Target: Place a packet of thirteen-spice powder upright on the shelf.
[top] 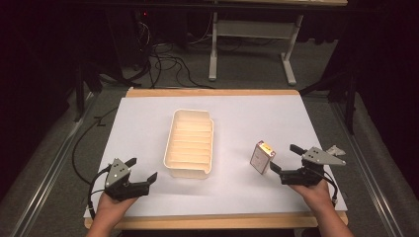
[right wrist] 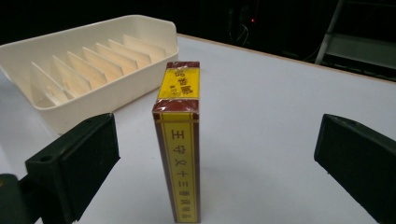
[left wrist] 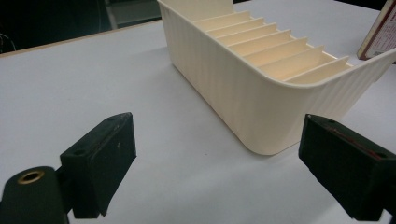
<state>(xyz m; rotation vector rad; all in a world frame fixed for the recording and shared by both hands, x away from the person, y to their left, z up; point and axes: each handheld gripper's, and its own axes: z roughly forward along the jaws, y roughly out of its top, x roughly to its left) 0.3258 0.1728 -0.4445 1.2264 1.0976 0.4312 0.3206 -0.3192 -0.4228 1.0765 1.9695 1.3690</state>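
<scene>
1. Box: upright on the white table, right of the cream divided tray; yellow-and-maroon spine printed with Chinese characters.
2. Right gripper: jaws apart, flanking the box.
3. Left gripper: jaws apart, near the tray.

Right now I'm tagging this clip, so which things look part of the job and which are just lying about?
Likely part of the job:
- boxed pack, standing upright between the open jaws of the right hand-held gripper
- cream divided tray, slots empty
- left hand-held gripper, open, near the tray

Just lying about:
- small pale scrap at the table's right edge
- cables on the floor
</scene>
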